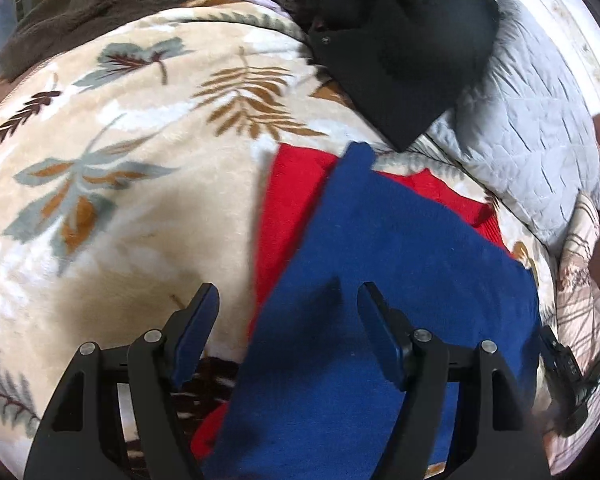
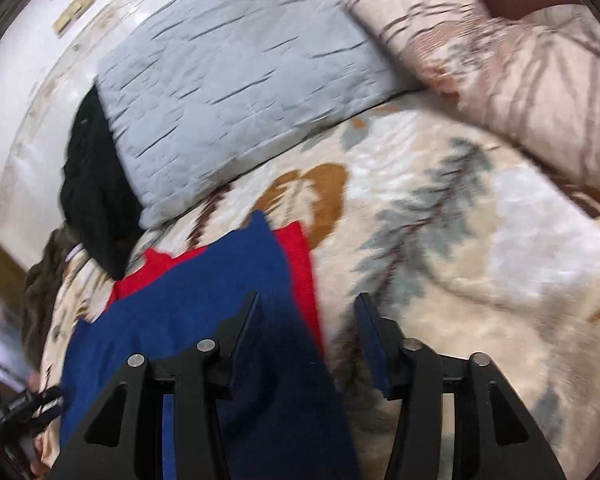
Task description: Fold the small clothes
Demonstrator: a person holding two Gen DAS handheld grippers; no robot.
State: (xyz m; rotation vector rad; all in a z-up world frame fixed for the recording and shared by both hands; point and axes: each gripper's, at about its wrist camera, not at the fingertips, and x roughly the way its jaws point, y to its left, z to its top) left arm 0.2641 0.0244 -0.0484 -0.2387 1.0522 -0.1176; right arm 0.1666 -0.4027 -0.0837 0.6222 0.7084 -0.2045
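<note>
On the bed's leaf-print blanket (image 1: 140,208), a blue cloth (image 1: 380,280) is lying flat atop a red cloth (image 1: 288,208), whose edges are showing round it. Blue looks folded, judging by its straight edges; red likely not yet. Left hand-held gripper (image 1: 288,300) is hovering spread over blue's left edge; right hand-held gripper (image 2: 308,312) is hovering spread over its right edge, neither pinching anything.
</note>
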